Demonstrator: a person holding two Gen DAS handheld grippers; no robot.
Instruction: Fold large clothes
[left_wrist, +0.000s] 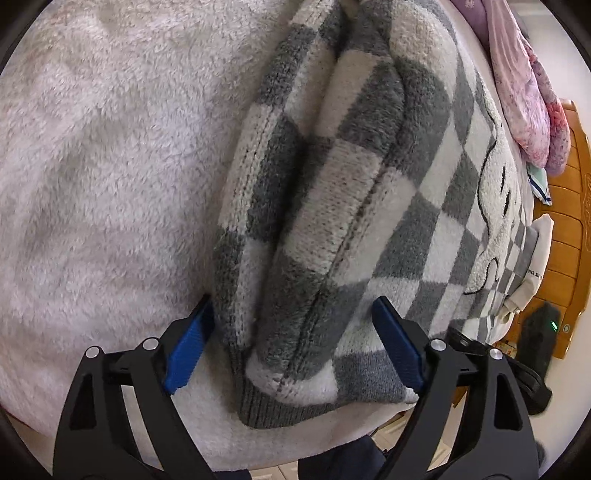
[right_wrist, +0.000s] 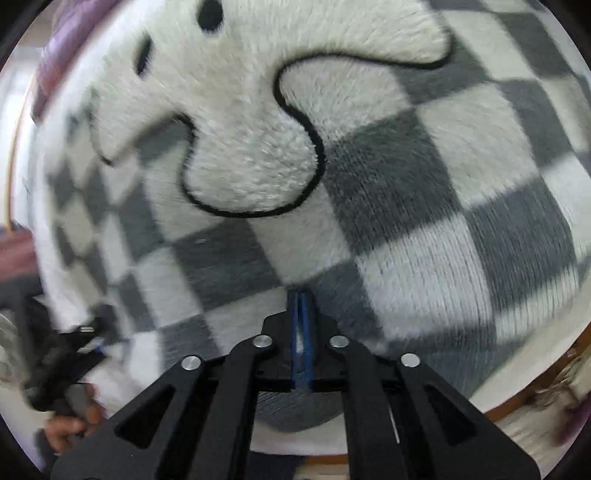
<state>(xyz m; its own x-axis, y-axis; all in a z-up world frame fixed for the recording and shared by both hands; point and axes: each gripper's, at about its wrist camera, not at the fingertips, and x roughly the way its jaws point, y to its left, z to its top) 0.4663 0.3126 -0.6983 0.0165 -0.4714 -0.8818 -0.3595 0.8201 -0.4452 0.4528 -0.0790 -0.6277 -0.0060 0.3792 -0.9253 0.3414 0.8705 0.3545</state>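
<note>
Left gripper (left_wrist: 291, 354) spread around the sweater (left_wrist: 332, 229) hem at 6 o'clock; right gripper (right_wrist: 301, 332) pinches its edge; the bunched sleeve could slip out, spoiling the fold.

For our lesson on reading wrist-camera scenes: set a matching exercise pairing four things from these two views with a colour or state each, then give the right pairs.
Things:
1. left gripper
2. right gripper
3. checkered sweater
4. fluffy blanket

Colour or state:
A. pale pinkish white, spread under the garment
B. fingers apart on either side of the folded hem end
C. grey and white squares with a fuzzy cream figure
D. blue pads pressed together at the knit

Pairs: 1-B, 2-D, 3-C, 4-A
</note>
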